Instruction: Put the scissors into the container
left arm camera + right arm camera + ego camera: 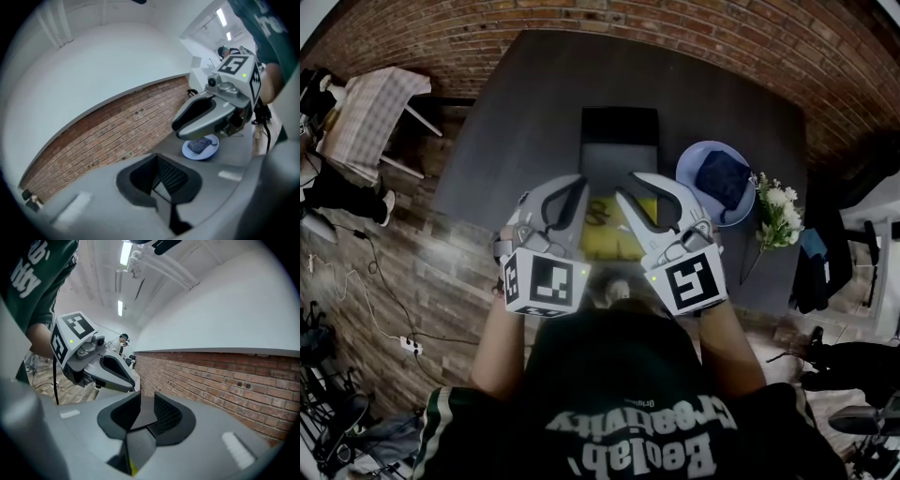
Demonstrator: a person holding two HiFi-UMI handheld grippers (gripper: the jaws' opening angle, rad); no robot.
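**Grippers released, scissors untaken**

I am holding the left gripper (pixel 159 180) and right gripper (pixel 143 418) raised over the desk (pixel 525 112), both released and empty. What I take for the scissors (pixel 598 214) are lying on a yellow mat (pixel 619 239) below, short of the black container (pixel 619 141). I am judging that a skewed descent could nudge them. The plate (pixel 694 164) and flowers (pixel 778 208) are sitting clear to the right.

Head view dim overall, strong fisheye, black vignette in corners, brick wall (pixel 487 28) bowed at 12 o'clock. Both gripper views brighter: ceiling strip lights (pixel 123 254) at 11 o'clock in right view, 1 o'clock in left, slightly blown out. Foreground soft, rims smeared. Desk (pixel 525 103) dark, shadows flat.
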